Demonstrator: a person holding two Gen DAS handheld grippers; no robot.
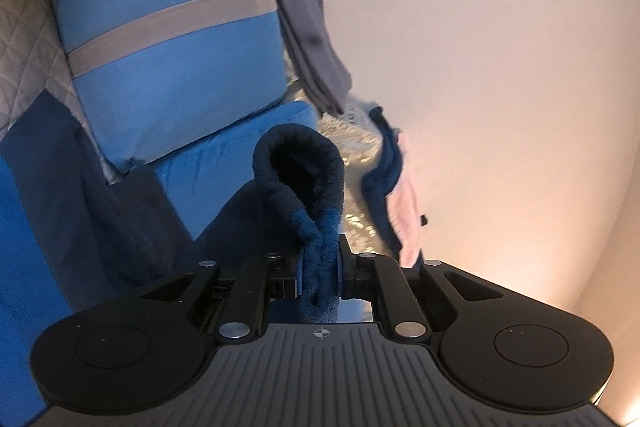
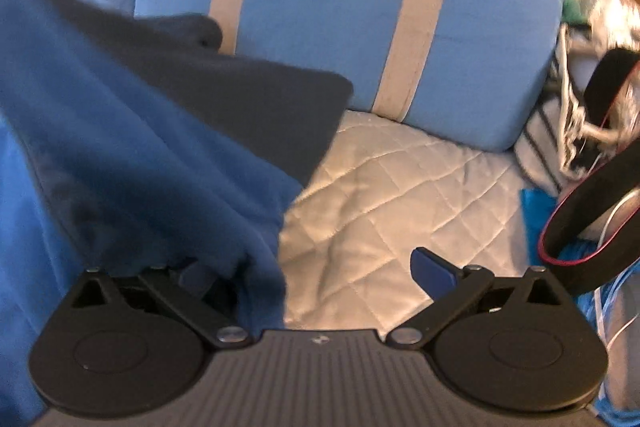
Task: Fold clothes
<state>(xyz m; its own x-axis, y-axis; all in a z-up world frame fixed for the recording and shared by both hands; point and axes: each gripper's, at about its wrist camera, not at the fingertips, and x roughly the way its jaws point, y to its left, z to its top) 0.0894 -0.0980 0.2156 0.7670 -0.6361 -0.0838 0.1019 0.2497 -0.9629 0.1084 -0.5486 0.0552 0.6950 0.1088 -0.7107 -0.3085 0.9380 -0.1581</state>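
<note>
My left gripper (image 1: 318, 267) is shut on a dark blue fleecy garment (image 1: 304, 171); a bunched loop of it sticks up past the jaws. The rest of the cloth hangs down to the left, dark and blue (image 1: 120, 211). In the right wrist view the same blue garment (image 2: 120, 155) drapes across the left half, with a darker grey-blue panel (image 2: 256, 107) on top. My right gripper (image 2: 316, 275) is open and empty. The cloth's edge lies over its left finger (image 2: 196, 277); its right finger (image 2: 434, 273) is bare over the quilt.
Light blue cushions with beige stripes (image 2: 360, 7) (image 1: 168, 39) lean at the back of a quilted beige cover (image 2: 400, 195). A grey garment (image 1: 312, 39) and a navy and pink one (image 1: 396, 195) hang by a pale wall. Black headphones (image 2: 592, 227) and clutter lie at right.
</note>
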